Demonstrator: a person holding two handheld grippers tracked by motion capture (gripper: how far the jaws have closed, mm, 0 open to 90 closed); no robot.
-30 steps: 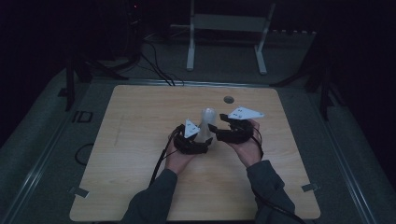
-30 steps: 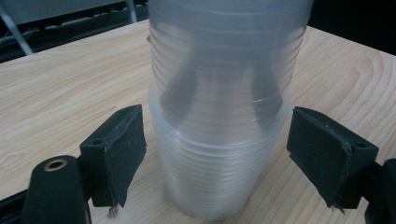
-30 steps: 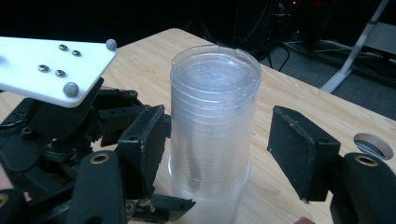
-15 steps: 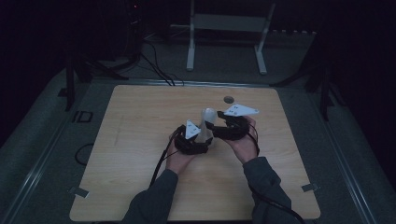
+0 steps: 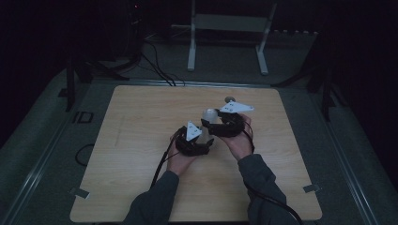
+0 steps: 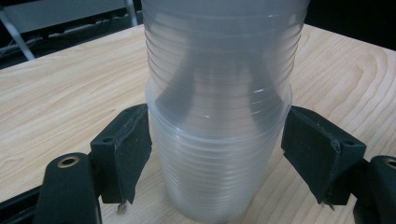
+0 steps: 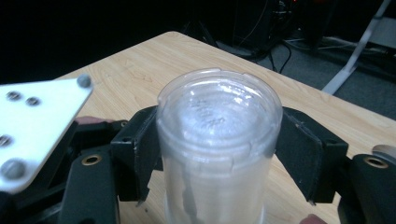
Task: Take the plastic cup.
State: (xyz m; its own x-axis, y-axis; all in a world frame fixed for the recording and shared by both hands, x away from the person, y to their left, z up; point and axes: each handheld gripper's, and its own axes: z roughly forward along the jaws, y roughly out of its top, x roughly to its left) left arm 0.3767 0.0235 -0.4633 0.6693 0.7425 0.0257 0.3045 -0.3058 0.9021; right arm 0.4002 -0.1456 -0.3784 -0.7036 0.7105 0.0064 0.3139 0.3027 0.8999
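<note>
A stack of clear ribbed plastic cups [image 5: 208, 116] stands upside down on the wooden table [image 5: 141, 140]. My left gripper [image 5: 203, 138] has been closing and is now shut on the lower part of the stack [image 6: 217, 93], both pads [image 6: 133, 149] against its sides. My right gripper [image 5: 210, 124] reaches in from the right at the top of the stack [image 7: 217, 121]. Its jaws have been opening, and its pads [image 7: 299, 149] stand just off the cup's sides with the cup between them.
A small dark round thing [image 5: 230, 99] lies on the table beyond the right hand, also seen as a pale disc [image 7: 385, 150]. The left gripper's grey plate [image 7: 37, 126] sits close beside the stack. A white metal stand [image 5: 227, 28] is on the floor behind the table.
The right gripper has shifted slightly left and away across the table, close to the stack's top. The left hand and the stack stay where they were.
</note>
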